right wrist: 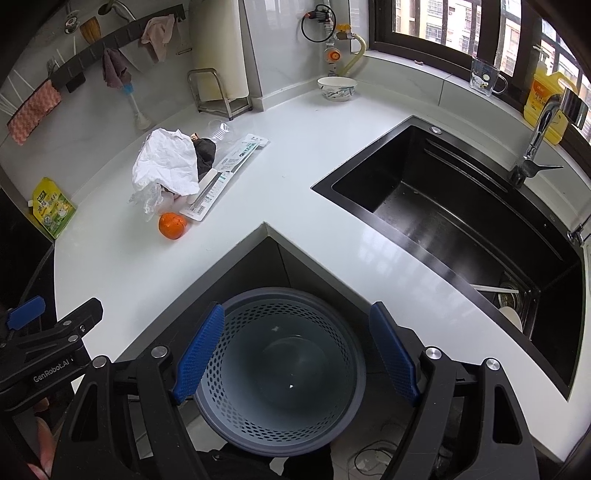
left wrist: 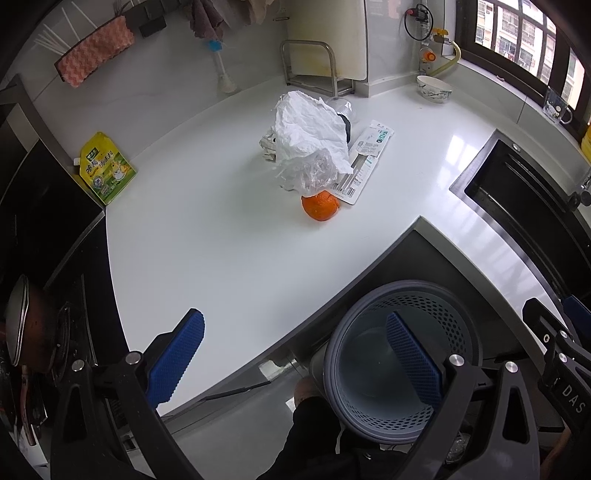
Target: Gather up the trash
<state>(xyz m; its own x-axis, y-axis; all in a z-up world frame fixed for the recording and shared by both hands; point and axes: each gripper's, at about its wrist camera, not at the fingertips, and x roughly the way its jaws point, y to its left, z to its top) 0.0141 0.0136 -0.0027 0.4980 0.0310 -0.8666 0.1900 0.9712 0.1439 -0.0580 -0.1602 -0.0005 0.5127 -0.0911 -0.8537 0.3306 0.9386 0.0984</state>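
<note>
Crumpled paper (left wrist: 310, 129) hides most of dark item beneath, perhaps cloth; orange (left wrist: 320, 205) partly under plastic wrap (left wrist: 308, 173).

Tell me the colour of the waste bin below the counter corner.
Grey, with a perforated upper wall: the bin shows best in the right wrist view.

We are looking at a home kitchen: a white worktop (right wrist: 295, 177) is wrapping around a black sink (right wrist: 461, 206) with a faucet (right wrist: 535, 140), cloths (right wrist: 155, 33) are hanging on a wall rail, and a stove (left wrist: 55, 314) is sitting at the left.
</note>
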